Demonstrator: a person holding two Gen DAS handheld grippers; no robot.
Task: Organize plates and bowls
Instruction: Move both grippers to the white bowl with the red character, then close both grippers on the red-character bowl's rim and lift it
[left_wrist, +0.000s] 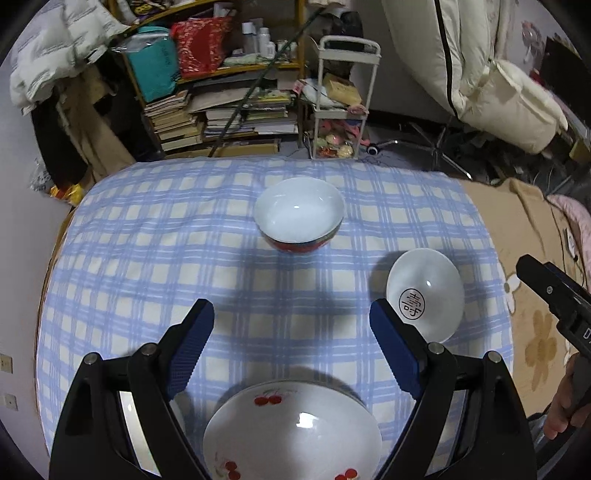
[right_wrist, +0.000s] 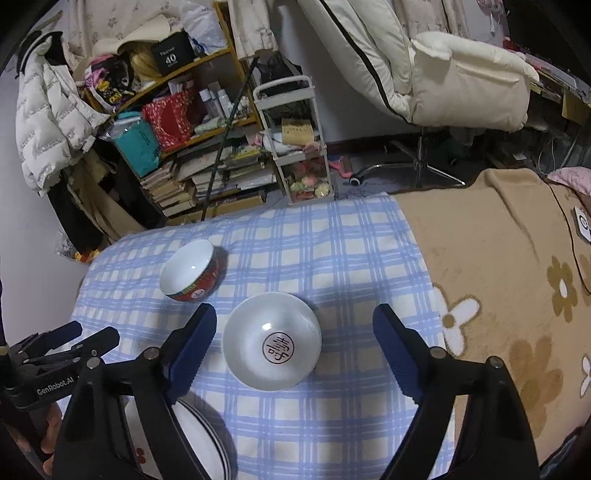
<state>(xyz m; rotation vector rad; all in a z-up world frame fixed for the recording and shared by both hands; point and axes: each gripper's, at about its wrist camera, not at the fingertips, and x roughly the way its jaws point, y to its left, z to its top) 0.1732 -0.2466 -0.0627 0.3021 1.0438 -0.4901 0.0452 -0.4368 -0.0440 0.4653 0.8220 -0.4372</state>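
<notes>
While both claws gape empty, the right claw (right_wrist: 294, 345) frames the character-marked bowl (right_wrist: 272, 341) at frame centre; left claw (left_wrist: 291, 343) hovers above the cherry-print bowl (left_wrist: 291, 432). Closing on a rim looks next.

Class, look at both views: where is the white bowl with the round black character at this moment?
The white bowl sits on the blue checked cloth, between the right gripper's open fingers, with the red-sided bowl beyond to its left.

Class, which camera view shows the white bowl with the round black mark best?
The right wrist view: the bowl sits whole and central. In the left wrist view it lies off to the right, its edge partly hidden.
</notes>
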